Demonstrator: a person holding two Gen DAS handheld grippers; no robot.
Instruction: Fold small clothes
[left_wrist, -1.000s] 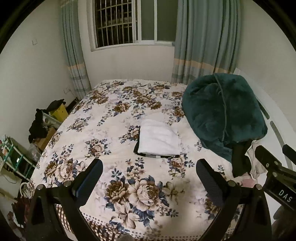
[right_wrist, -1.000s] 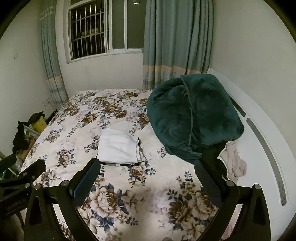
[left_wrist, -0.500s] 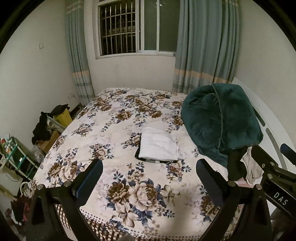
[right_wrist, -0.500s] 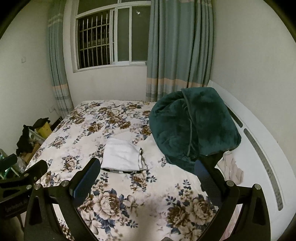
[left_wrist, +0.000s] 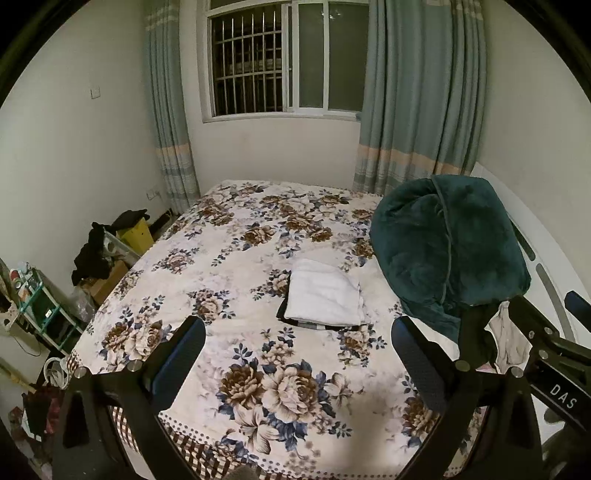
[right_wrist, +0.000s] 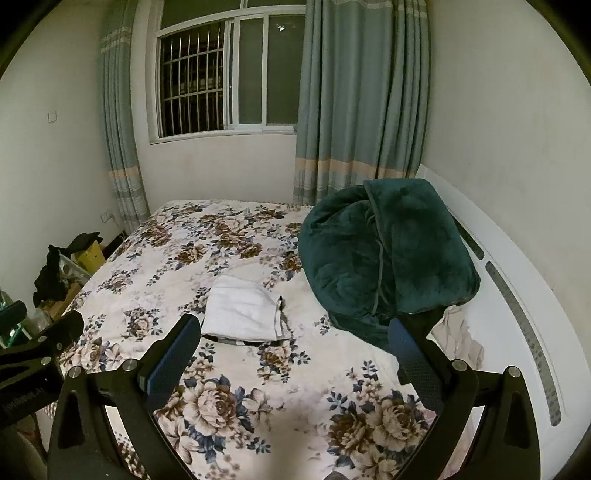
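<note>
A folded white garment (left_wrist: 325, 297) (right_wrist: 242, 314) lies on top of a dark striped folded piece (left_wrist: 317, 325) in the middle of the floral bedspread (left_wrist: 240, 258) (right_wrist: 221, 240). My left gripper (left_wrist: 297, 360) is open and empty, held well back above the near edge of the bed. My right gripper (right_wrist: 293, 360) is open and empty too, equally far from the stack. A pale crumpled garment (left_wrist: 511, 343) (right_wrist: 460, 338) and a black one (left_wrist: 476, 332) lie beside the green blanket, near the headboard side.
A bulky dark green blanket (left_wrist: 447, 251) (right_wrist: 384, 254) is heaped on the right of the bed. Boxes, dark clothes (left_wrist: 96, 251) and a small green shelf (left_wrist: 40, 306) crowd the floor on the left. A barred window (left_wrist: 255, 62) and curtains stand behind the bed.
Both grippers have drawn back and tilted up from the bed, so the folded stack looks smaller and lower and more window shows. Both stay open and empty.
</note>
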